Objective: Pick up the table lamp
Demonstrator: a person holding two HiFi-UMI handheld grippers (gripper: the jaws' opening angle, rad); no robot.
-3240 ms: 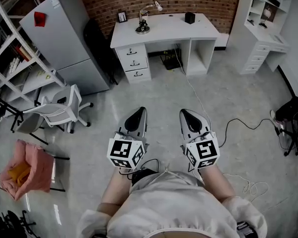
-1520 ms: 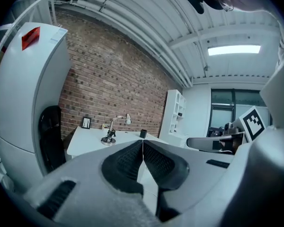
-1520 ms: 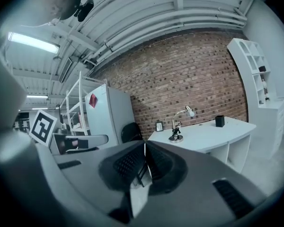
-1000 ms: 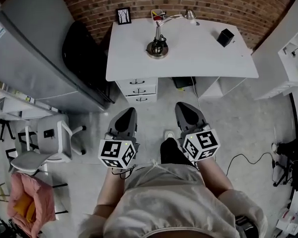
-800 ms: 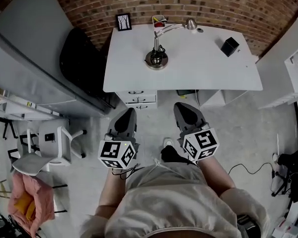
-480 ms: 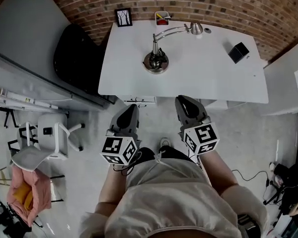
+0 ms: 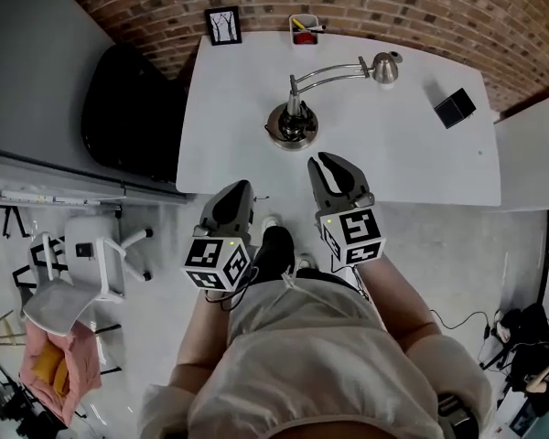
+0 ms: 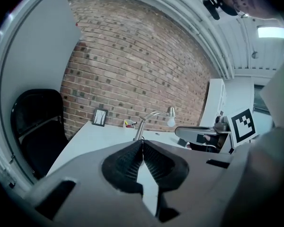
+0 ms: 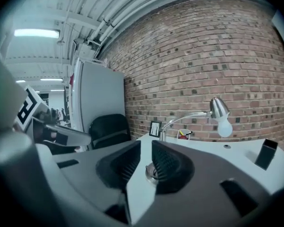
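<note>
Lining up on the table lamp (image 7: 292, 125) at the middle of the desk (image 7: 398, 167), the right claw (image 7: 328, 164) is only just parting, empty, and should widen before taking the stem low; left claw (image 7: 241, 188) sits shut.

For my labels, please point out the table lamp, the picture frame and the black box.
table lamp (image 7: 291, 126), head view, on its round base.
picture frame (image 7: 223, 25), head view, on its middle.
black box (image 7: 455, 108), head view, on its top face.

The table lamp (image 9: 187, 116) has its base mostly hidden behind the right hand-held gripper (image 9: 146, 144).
</note>
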